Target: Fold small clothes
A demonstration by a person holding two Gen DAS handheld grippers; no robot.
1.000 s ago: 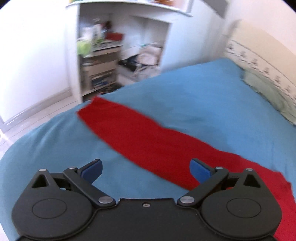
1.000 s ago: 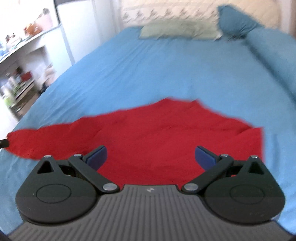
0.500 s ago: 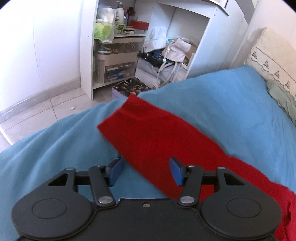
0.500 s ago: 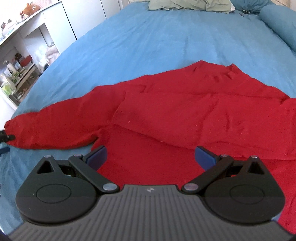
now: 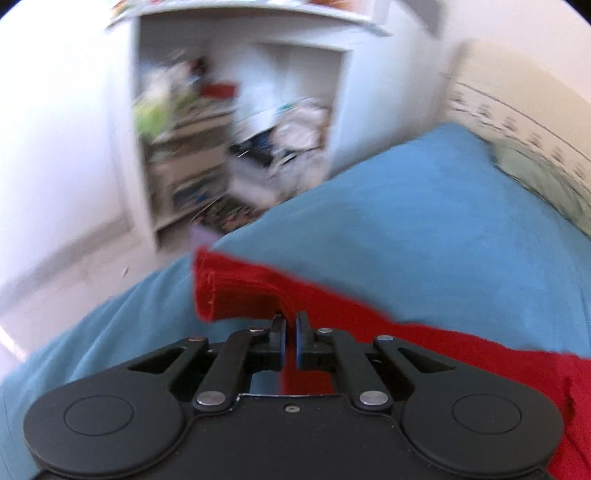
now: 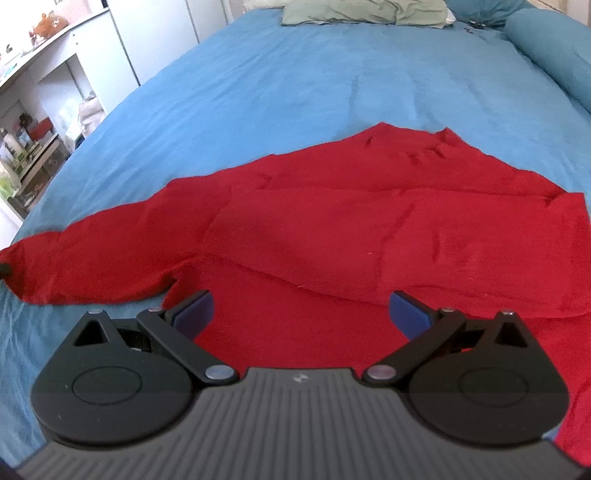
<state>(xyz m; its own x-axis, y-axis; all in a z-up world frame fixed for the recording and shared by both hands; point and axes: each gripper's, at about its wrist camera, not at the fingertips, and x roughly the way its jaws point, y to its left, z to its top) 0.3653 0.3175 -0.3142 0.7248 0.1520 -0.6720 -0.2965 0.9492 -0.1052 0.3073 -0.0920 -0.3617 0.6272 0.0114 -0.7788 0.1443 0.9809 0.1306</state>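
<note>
A red long-sleeved top (image 6: 369,229) lies spread on the blue bed (image 6: 295,81). One sleeve is folded across its body; the other sleeve (image 6: 92,262) stretches out to the left. My left gripper (image 5: 290,325) is shut on the red sleeve (image 5: 243,291) near its cuff, and the cuff end stands lifted off the bedspread. My right gripper (image 6: 301,314) is open and empty, held just above the lower part of the top. The left gripper's tip shows as a dark spot at the far left edge of the right wrist view.
A white shelf unit (image 5: 207,155) full of clutter stands beside the bed on the left, above a pale floor (image 5: 74,273). Green pillows (image 6: 365,11) and a blue bolster (image 6: 554,51) lie at the head of the bed.
My left gripper has closed on the sleeve near the cuff and lifted it; the left view is now motion-blurred. The right gripper stays open over the top and has barely moved.
</note>
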